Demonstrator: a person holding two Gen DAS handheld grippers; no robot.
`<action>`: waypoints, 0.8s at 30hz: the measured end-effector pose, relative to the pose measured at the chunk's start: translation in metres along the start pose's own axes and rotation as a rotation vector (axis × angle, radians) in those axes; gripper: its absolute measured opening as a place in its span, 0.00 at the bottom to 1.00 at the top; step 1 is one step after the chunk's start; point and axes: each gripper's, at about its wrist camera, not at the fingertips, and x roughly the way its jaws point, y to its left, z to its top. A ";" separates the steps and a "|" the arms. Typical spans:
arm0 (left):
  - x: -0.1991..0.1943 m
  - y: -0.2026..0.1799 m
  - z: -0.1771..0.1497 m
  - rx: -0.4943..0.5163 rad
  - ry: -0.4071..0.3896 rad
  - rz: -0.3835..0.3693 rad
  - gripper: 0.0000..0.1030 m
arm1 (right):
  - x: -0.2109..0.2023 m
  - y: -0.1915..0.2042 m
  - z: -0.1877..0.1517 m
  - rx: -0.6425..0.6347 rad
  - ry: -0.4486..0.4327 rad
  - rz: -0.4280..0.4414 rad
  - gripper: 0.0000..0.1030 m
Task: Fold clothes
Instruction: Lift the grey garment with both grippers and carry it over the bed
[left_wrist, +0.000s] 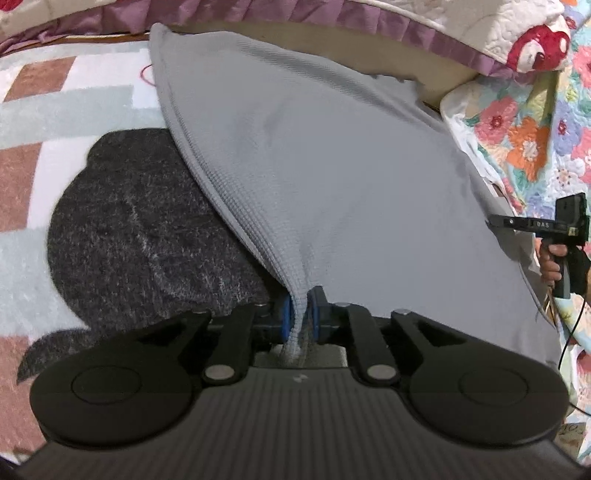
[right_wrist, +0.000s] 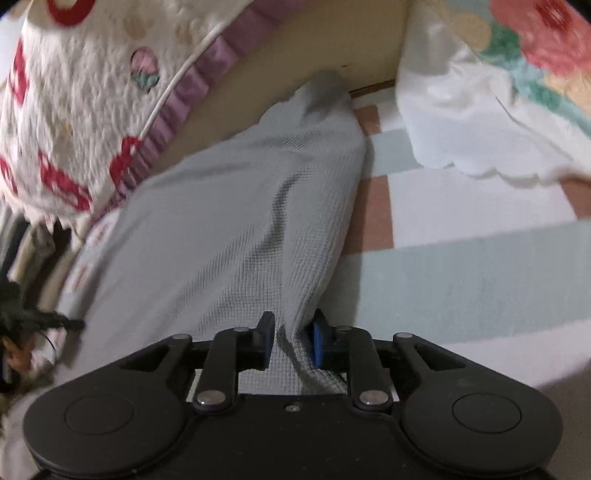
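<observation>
A grey waffle-knit garment (left_wrist: 314, 155) is spread over a rug, its near corner bunched and raised. My left gripper (left_wrist: 300, 314) is shut on that corner, and the blue pads (left_wrist: 284, 317) squeeze the fabric into a narrow fold. In the right wrist view the same garment (right_wrist: 229, 221) runs away toward a bed base. A fold of it lies between the fingers of my right gripper (right_wrist: 290, 339), whose jaws stand apart with slack cloth between them. The right gripper (left_wrist: 495, 222) also shows at the garment's far right edge, held by a hand (left_wrist: 552, 264).
A checked rug (left_wrist: 66, 103) in pink, white and pale blue with a dark grey patch (left_wrist: 147, 229) lies underneath. A quilt with purple trim (right_wrist: 92, 110) hangs along the back. A floral quilt (left_wrist: 535, 129) lies at the right. A cable (left_wrist: 570, 332) trails there.
</observation>
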 end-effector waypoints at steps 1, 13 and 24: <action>0.000 -0.002 0.000 0.007 -0.004 0.013 0.04 | 0.002 0.003 0.000 -0.009 -0.001 -0.001 0.10; -0.139 -0.055 0.036 0.018 -0.340 0.155 0.03 | -0.117 0.065 0.032 -0.074 -0.371 0.125 0.06; -0.289 -0.128 0.037 0.120 -0.640 0.203 0.03 | -0.226 0.148 0.047 -0.161 -0.626 0.199 0.06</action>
